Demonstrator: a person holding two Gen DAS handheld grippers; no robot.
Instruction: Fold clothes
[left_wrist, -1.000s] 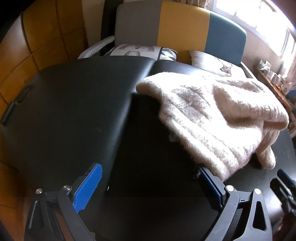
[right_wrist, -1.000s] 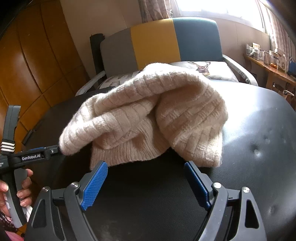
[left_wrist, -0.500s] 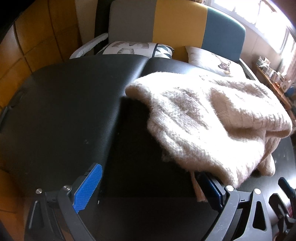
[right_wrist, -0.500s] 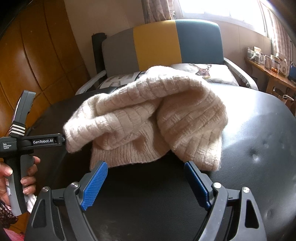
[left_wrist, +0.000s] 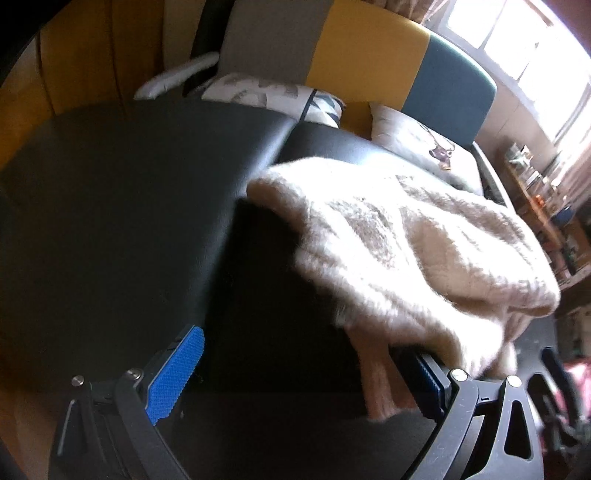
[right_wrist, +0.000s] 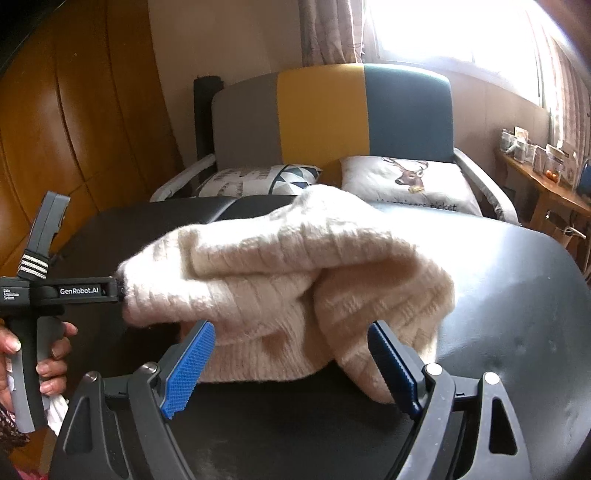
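The left gripper (left_wrist: 303, 373) stood with its blue pads (left_wrist: 175, 373) spread wide, released and pinching nothing, though the cream knit sweater (left_wrist: 399, 254) draped over its right finger and a flap of knit hung down just inside that pad. The right gripper (right_wrist: 291, 365) was likewise wide open and empty-handed; its left blue pad (right_wrist: 188, 369) sat in front of the sweater's lower hem and its right pad against the near folded lobe of the garment, whether touching or only just in front could not be told. In the right wrist view the left gripper's black body, lettered GenRobot.AI, reached in level from the left, its tip meeting the sweater's (right_wrist: 288, 291) left end, with the person's left hand (right_wrist: 44, 354) curled around the grey handle below it. The sweater lay bunched in a loose heap on the black padded table (right_wrist: 517, 314), its top layer folded over thicker rolls underneath, lying toward the middle and right of the surface. Beyond the table stood a couch (right_wrist: 332, 114) with grey, yellow and teal back panels, carrying a deer-print pillow (right_wrist: 406, 181) and a triangle-pattern pillow (right_wrist: 258, 181). Wood panelling (right_wrist: 74, 122) filled the left wall, and a wooden shelf (right_wrist: 546, 181) with small items ran along the bright window side.
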